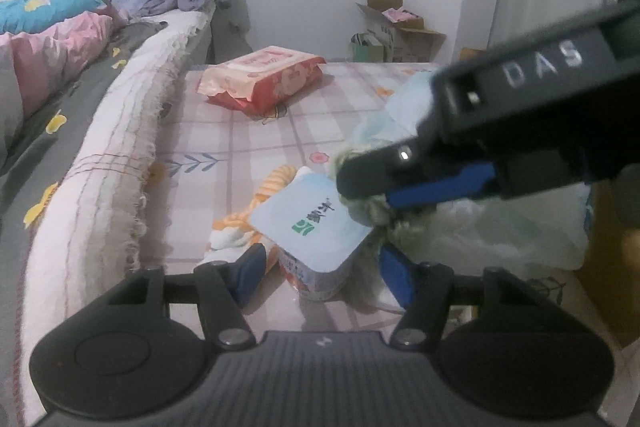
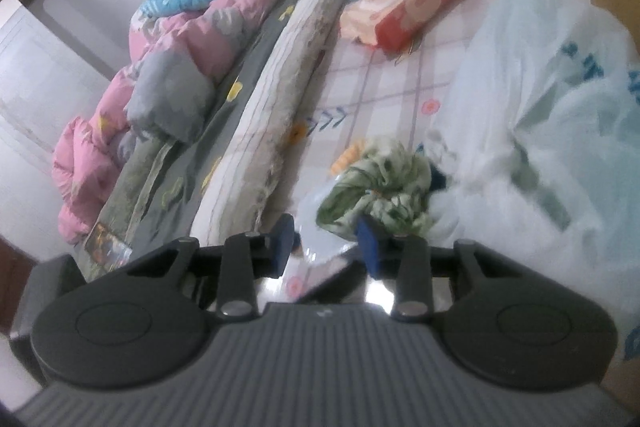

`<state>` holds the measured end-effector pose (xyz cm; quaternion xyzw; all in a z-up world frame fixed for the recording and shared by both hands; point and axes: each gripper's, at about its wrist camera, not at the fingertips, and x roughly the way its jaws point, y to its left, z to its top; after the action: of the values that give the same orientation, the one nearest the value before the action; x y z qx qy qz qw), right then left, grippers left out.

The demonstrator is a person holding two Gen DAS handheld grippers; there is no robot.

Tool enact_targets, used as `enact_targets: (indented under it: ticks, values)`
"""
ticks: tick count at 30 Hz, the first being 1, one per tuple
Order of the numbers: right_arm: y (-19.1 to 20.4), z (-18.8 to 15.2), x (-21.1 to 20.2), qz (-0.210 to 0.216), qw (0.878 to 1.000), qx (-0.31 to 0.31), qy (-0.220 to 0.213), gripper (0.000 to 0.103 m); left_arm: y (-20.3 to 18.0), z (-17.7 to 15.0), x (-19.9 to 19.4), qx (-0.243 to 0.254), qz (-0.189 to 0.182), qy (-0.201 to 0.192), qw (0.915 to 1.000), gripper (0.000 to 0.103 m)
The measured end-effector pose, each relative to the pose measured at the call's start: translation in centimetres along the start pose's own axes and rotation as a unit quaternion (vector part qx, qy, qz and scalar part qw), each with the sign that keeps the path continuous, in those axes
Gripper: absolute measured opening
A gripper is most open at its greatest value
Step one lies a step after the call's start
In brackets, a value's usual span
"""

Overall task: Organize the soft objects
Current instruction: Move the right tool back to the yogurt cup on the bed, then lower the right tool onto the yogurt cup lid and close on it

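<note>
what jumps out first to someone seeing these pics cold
The red tissue pack lying alone on the checked sheet at the back catches the eye first. Nearer, the right gripper reaches in from the right over a green cloth, beside a small white-lidded tub. A pink quilt is heaped on the left.

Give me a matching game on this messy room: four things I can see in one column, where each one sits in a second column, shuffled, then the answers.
Things:
1. pink quilt
2. red pack
3. blue-lidded tub
4. pale plastic bag

Places:
A. between the fingers of the left tool
B. heaped on the bed
C. crumpled on the right side of the checked cloth
D. alone at the far end of the checked cloth

Pairs: 1-B, 2-D, 3-A, 4-C.
</note>
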<state>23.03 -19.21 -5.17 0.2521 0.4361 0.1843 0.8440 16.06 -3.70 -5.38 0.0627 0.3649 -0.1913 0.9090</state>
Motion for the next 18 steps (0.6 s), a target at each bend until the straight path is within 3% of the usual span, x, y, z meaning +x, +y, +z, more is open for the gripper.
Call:
enact_targets:
  ticks: [6, 11, 18]
  values:
    - [-0.1, 0.8, 0.8, -0.019, 1.000, 0.000, -0.016, 0.034, 0.1, 0.5, 1.0, -0.008, 0.004, 0.002, 1.0000, 0.064]
    - [0.1, 1.5, 1.4, -0.038, 0.999, -0.008, -0.026, 0.035, 0.5, 0.7, 1.3, -0.022, 0.008, -0.001, 0.9997, 0.056]
    - [0.6, 2.1, 3.3, -0.059, 0.998, -0.036, -0.006, 0.038, 0.7, 0.9, 1.6, -0.030, 0.004, 0.001, 0.9995, 0.052]
